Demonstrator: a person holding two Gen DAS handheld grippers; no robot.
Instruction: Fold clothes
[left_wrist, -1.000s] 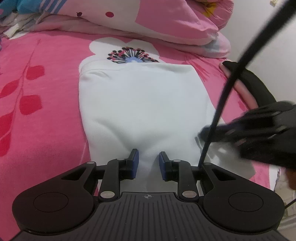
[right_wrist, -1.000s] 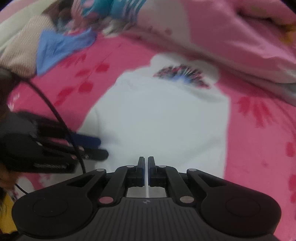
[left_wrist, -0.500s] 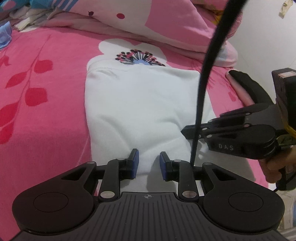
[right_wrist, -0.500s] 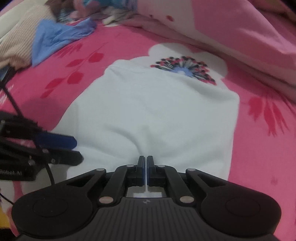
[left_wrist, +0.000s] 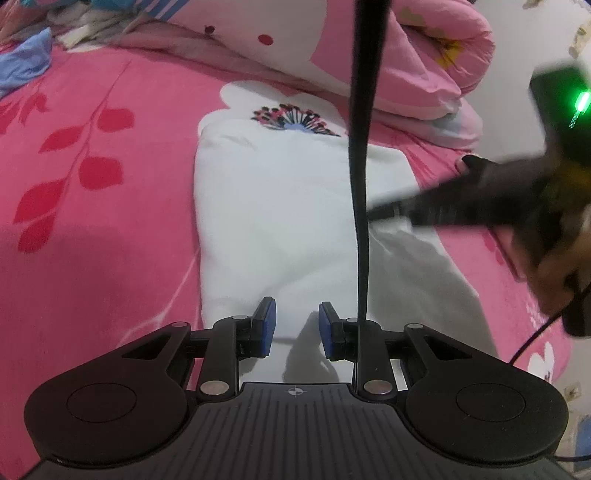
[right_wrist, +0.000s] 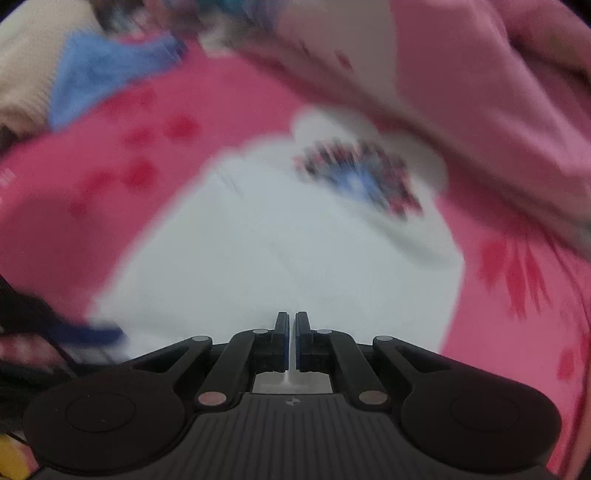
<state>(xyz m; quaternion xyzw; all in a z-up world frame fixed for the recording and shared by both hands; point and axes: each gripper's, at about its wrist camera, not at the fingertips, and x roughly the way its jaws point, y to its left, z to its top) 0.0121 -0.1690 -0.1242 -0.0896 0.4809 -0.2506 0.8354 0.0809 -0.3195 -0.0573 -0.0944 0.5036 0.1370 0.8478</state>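
Observation:
A white folded garment (left_wrist: 277, 221) lies flat on the pink bed sheet (left_wrist: 92, 258), its far edge against a dark flower print (left_wrist: 291, 118). My left gripper (left_wrist: 293, 321) is open over the garment's near edge, with nothing between its blue pads. My right gripper (right_wrist: 291, 332) is shut above the near part of the garment (right_wrist: 277, 258), and nothing clearly sits between its pads. From the left wrist view the right gripper (left_wrist: 380, 212) is a dark blur over the garment's right side, held by a hand (left_wrist: 554, 266). The right wrist view is smeared by motion.
A rolled pink quilt (left_wrist: 388, 55) lies along the far side of the bed. Blue cloth (left_wrist: 22, 70) and other clothes are piled at the far left. A black cable (left_wrist: 360, 147) hangs across the left wrist view. The bed's right edge meets a pale wall.
The right gripper has swung up and to the right over the garment's right side, still shut. The left gripper has barely shifted and stays open. The garment lies as before.

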